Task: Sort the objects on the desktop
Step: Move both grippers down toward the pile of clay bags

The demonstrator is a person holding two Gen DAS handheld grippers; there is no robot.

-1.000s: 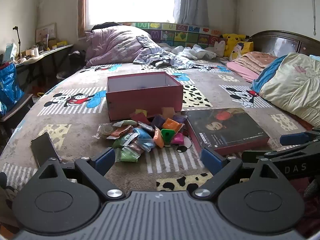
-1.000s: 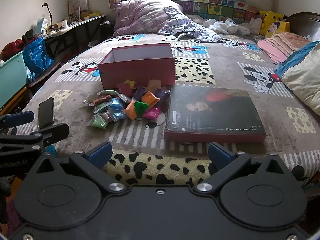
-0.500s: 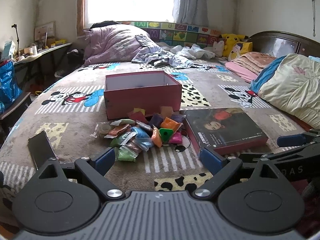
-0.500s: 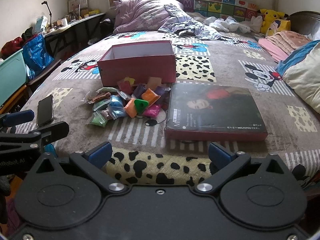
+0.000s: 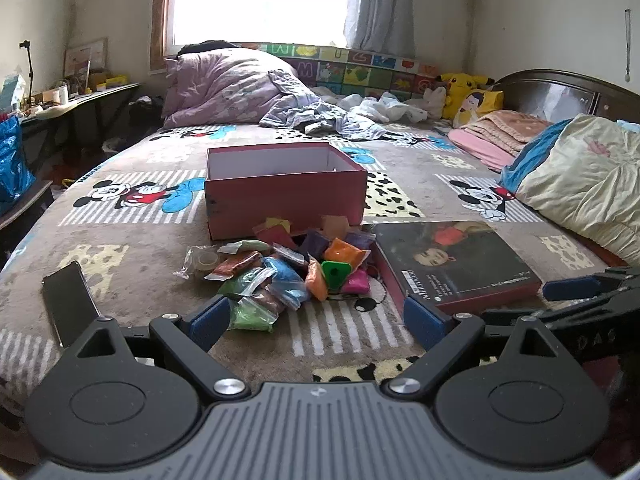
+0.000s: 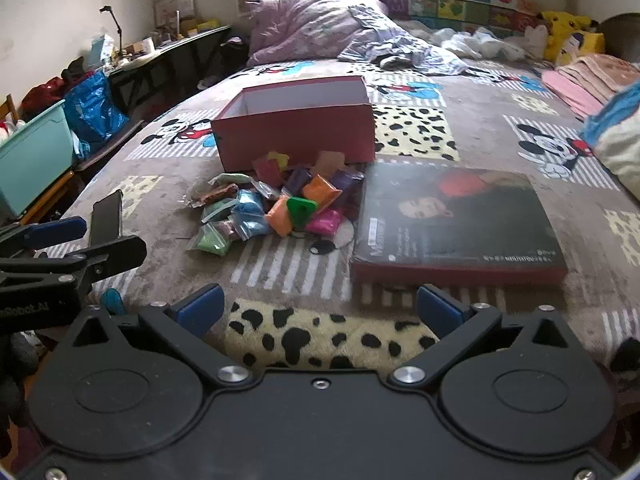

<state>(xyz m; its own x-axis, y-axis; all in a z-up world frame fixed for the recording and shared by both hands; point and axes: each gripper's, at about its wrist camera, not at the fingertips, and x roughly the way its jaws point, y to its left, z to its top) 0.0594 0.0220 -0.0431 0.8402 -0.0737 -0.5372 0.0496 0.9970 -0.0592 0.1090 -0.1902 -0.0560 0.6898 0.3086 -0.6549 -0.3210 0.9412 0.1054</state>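
On the bed (image 5: 120, 236): open red box (image 5: 285, 190); heap of coloured packets (image 5: 288, 272) touching its front; book (image 6: 456, 220) beside. Left tongs (image 5: 318, 318) and right tongs (image 6: 320, 308) both wide, empty.

This is a lived-in home bedroom: a wide bed (image 5: 132, 240) under a cartoon-mouse blanket fills the room, with a rumpled purple quilt (image 5: 228, 84), a yellow plush toy (image 5: 464, 84), a curtained window (image 5: 260, 0) and a cluttered worktop (image 5: 76, 100) along the wall.
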